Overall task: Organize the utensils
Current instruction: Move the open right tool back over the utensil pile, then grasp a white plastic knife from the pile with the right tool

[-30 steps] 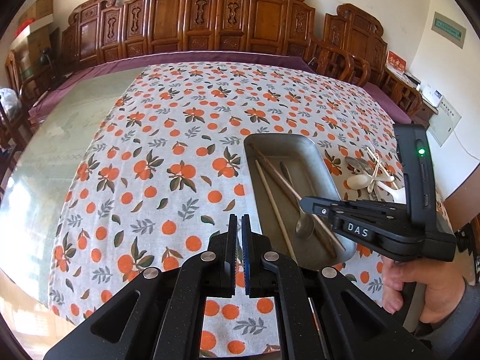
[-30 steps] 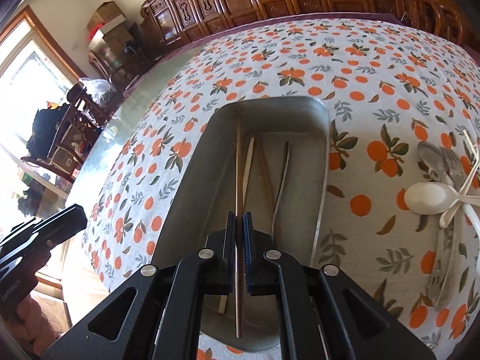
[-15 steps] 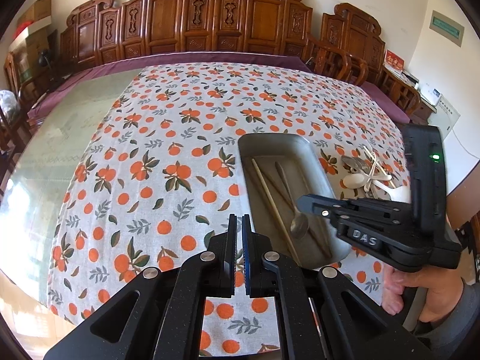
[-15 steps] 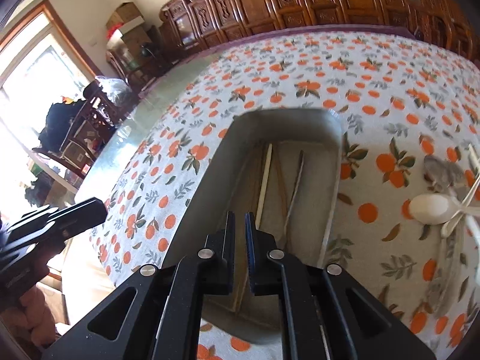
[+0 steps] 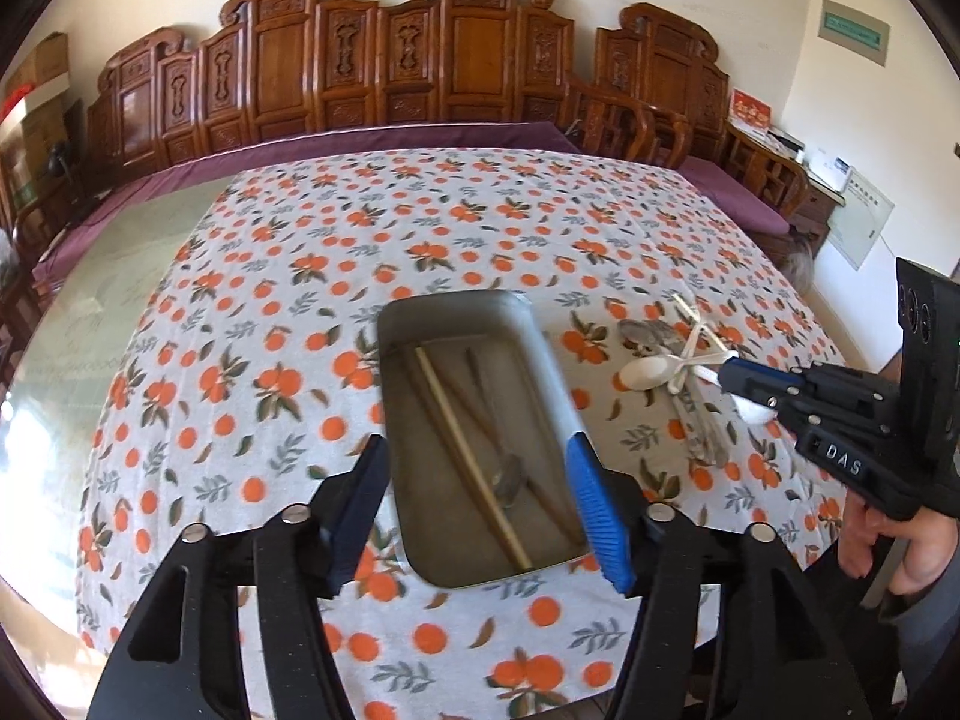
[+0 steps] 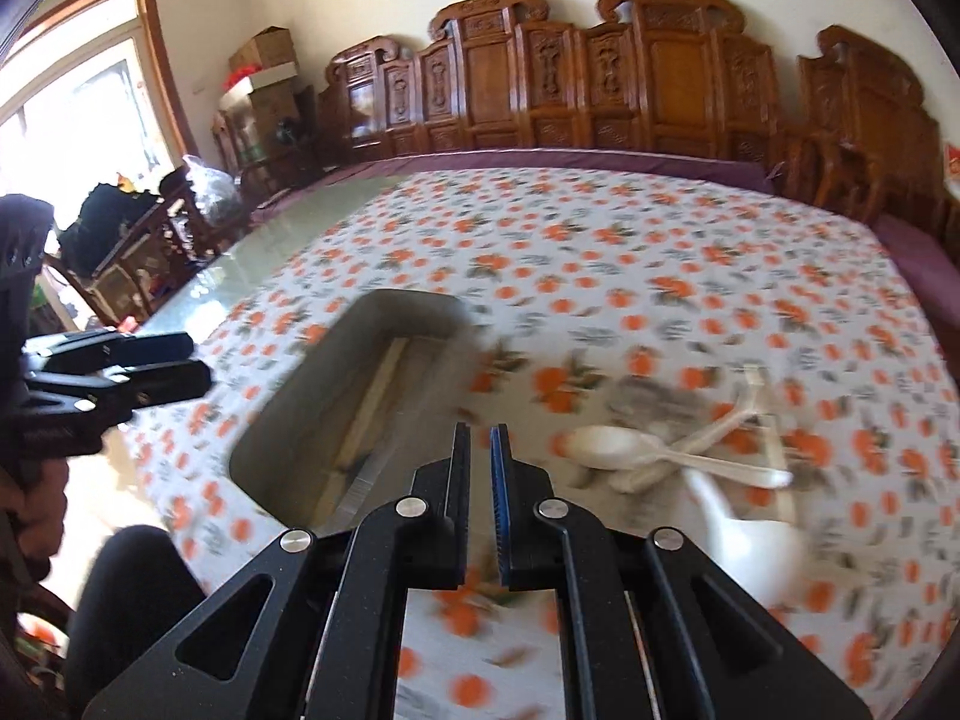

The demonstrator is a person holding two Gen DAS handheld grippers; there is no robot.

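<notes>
Chopsticks (image 5: 474, 450) lie lengthwise in tray (image 5: 456, 306); left gripper (image 5: 480, 504) just spread empty, right gripper (image 6: 478, 450) seemingly closed.

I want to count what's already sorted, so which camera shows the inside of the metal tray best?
The left wrist view: the metal tray is sharp, chopsticks and spoon visible. In the right wrist view the tray is motion-blurred.

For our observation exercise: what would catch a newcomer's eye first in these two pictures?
Probably the orange-print tablecloth covering the table. On it lies a metal tray holding chopsticks and a spoon, with loose white spoons in a heap to its right. The carved wooden chairs along the far wall stand out too.
</notes>
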